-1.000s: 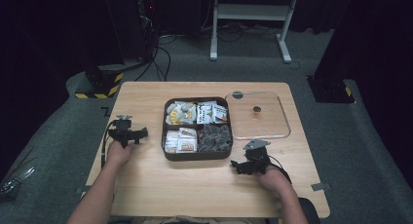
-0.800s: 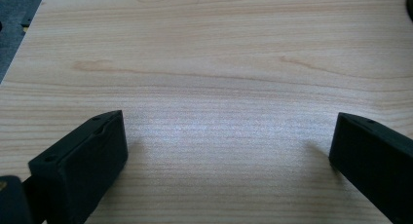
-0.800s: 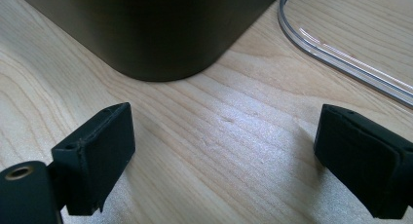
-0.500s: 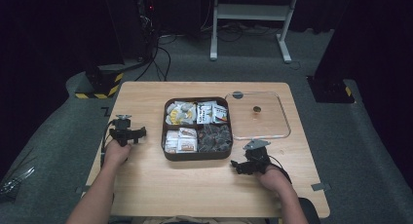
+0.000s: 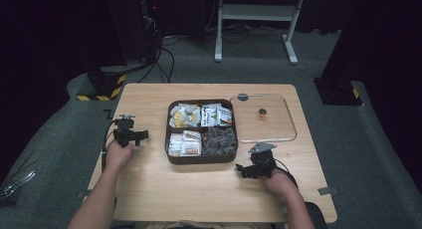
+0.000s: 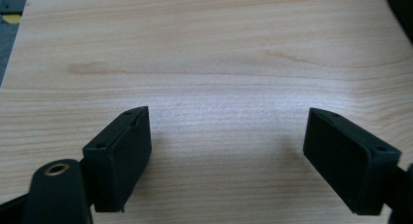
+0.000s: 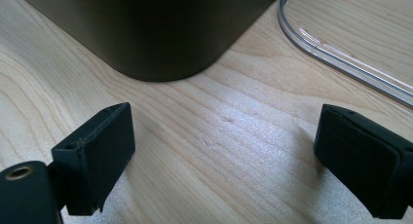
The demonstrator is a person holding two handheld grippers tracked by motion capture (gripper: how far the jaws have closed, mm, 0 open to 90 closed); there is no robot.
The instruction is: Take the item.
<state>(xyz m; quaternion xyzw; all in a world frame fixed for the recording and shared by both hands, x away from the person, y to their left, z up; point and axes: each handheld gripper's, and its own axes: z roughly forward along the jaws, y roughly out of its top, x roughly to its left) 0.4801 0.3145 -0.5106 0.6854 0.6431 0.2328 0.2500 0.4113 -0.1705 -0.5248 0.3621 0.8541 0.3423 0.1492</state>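
A dark brown box [image 5: 201, 160] with four compartments of wrapped snacks stands mid-table. Its clear lid [image 5: 271, 124] lies flat to the right, with a small knob [image 5: 262, 111] on it. My left gripper [image 5: 144, 135] rests on the bare wood left of the box, pointing toward it. Its jaws have just been closing, and in the left gripper view the gripper [image 6: 229, 126] is open over bare wood, with nothing between its pads. My right gripper [image 5: 241, 168] sits near the box's front right corner. It [image 7: 226, 131] is open and empty, facing the box corner [image 7: 160, 34] and the lid rim [image 7: 341, 58].
The wooden table [image 5: 199, 194] has free room along its front and left side. Grey carpet surrounds it. Behind it stand a white metal frame [image 5: 259, 20], cables, and a black and yellow striped base [image 5: 99, 87].
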